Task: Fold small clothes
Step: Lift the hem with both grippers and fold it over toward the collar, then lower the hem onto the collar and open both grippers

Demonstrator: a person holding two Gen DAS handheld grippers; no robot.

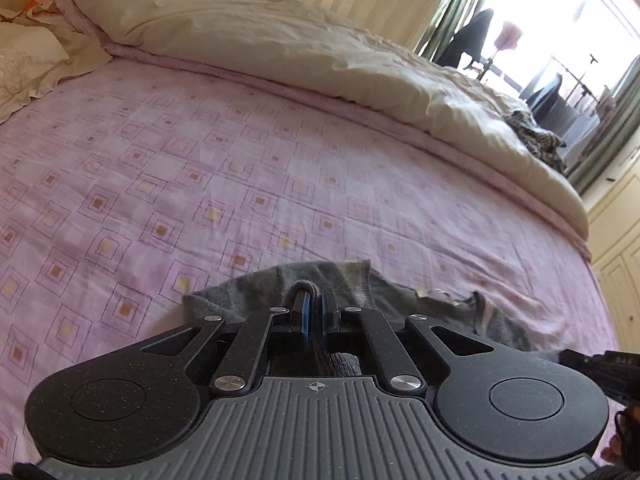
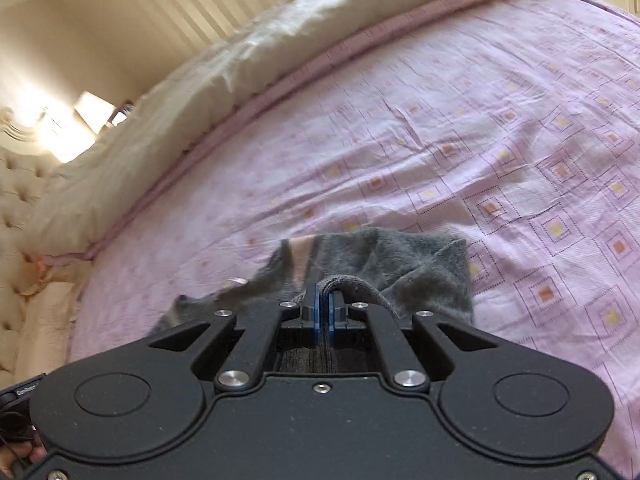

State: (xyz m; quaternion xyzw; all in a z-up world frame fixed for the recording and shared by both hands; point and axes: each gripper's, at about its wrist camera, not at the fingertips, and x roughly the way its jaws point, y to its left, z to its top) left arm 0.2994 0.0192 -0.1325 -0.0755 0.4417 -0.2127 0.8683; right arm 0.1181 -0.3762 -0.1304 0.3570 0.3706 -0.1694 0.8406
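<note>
A wide bed (image 1: 280, 184) covered in a pink quilted spread with small printed squares is filling both views, and a cream rumpled duvet (image 1: 248, 36) is lying bunched along its far side. Beyond it, striped green curtains (image 1: 444, 12) are framing a bright window, while a cream tufted headboard (image 2: 16, 184) is showing at the bed's end in the right wrist view. A small grey knitted garment with a pale pink stripe (image 2: 400, 260) is hanging just above the spread, stretched loosely between the two tools. The left gripper (image 1: 314, 306) is pinching a grey edge of it between closed blue pads, and the right gripper (image 2: 325, 300) is clamping another edge likewise. Folding appears to be at an early stage: the garment looks crumpled, no crease is showing, and laying it flat and doubling it over is probably still ahead.
</note>
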